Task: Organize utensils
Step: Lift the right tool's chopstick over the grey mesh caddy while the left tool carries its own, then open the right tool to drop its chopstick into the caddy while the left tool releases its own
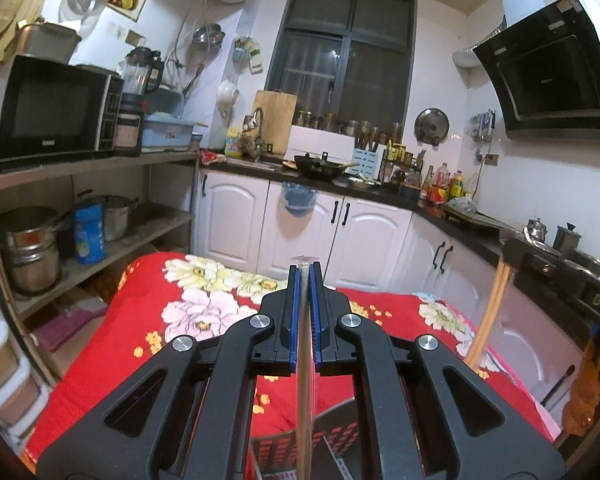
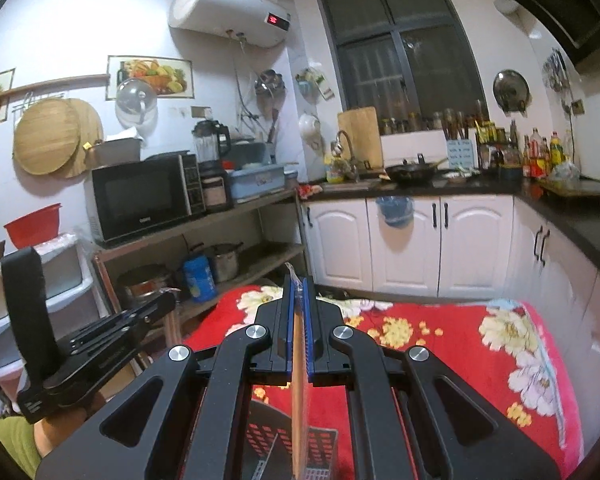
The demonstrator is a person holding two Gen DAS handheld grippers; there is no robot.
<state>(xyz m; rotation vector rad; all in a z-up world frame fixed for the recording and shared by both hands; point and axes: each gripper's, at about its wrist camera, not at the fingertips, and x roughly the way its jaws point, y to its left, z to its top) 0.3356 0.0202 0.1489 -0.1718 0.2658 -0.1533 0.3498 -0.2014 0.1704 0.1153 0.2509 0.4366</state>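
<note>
My left gripper (image 1: 304, 270) is shut on wrapped wooden chopsticks (image 1: 304, 400) that run down between its blue pads into a black perforated utensil holder (image 1: 284, 452) below. My right gripper (image 2: 299, 280) is shut on another wrapped pair of chopsticks (image 2: 299, 400), which also reach down to the holder (image 2: 320, 452). The right gripper's chopsticks show in the left wrist view (image 1: 488, 320) at the right. The left gripper's body shows in the right wrist view (image 2: 80, 344) at the left. Both are held above a red floral cloth (image 1: 180, 320).
White kitchen cabinets (image 1: 236, 216) and a black countertop with a wok (image 1: 320, 164) stand beyond the cloth. A shelf with a microwave (image 1: 52, 108) and pots (image 1: 28, 248) is on the left. A stove (image 1: 560, 264) is at the right.
</note>
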